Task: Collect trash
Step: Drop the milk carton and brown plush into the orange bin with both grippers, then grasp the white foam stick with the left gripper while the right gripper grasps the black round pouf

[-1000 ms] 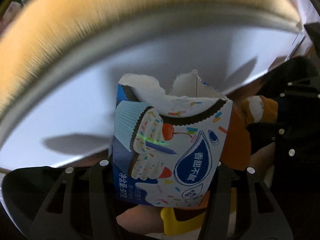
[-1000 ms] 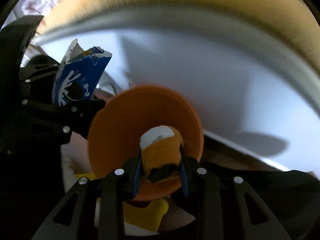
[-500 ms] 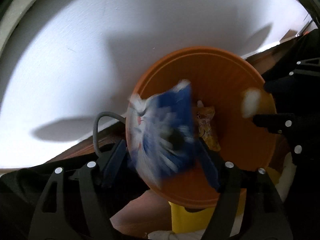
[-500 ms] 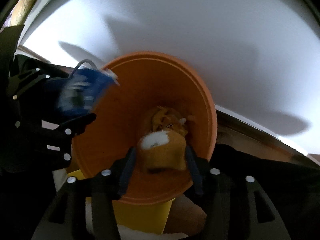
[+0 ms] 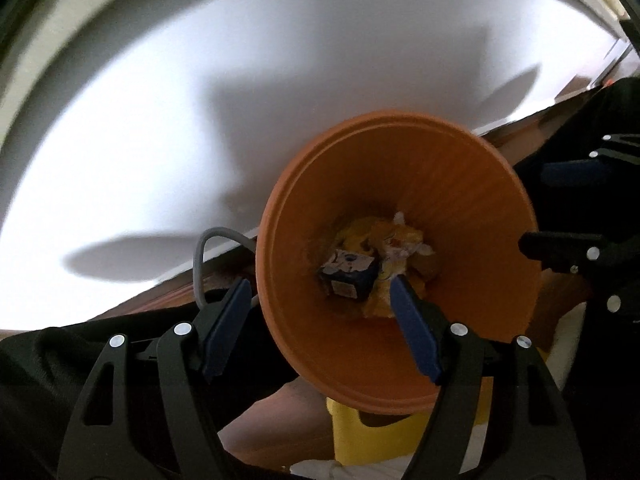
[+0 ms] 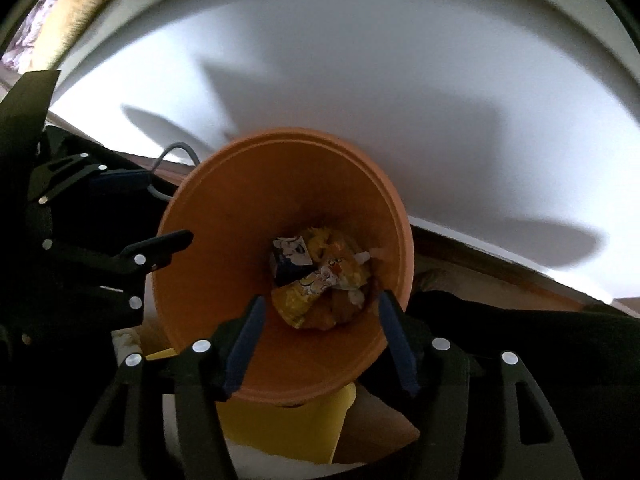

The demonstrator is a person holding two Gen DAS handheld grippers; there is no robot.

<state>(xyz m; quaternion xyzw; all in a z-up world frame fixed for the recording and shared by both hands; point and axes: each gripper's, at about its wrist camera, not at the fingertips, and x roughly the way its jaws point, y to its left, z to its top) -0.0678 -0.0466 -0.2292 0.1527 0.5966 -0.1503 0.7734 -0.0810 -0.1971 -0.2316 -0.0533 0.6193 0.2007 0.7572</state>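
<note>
Hovering over orange bin point(image 5: 460, 184), both tools — left tool point(image 5: 320, 320), right tool point(image 6: 320, 336) — just spread apart, empty; blue carton point(image 5: 349, 274) straight below.

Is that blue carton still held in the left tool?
No, the blue carton lies at the bottom of the orange bin, and the left tool is open and empty.

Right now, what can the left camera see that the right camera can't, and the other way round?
Only the left camera shows the right tool reaching in from the side. Only the right camera shows the left tool coming in from its side, and a fuzzy tan strip in the top corner. Both show the orange bin by the white wall, the blue carton and yellow wrappers lying in the bin, the grey cable, and open, empty tools.
</note>
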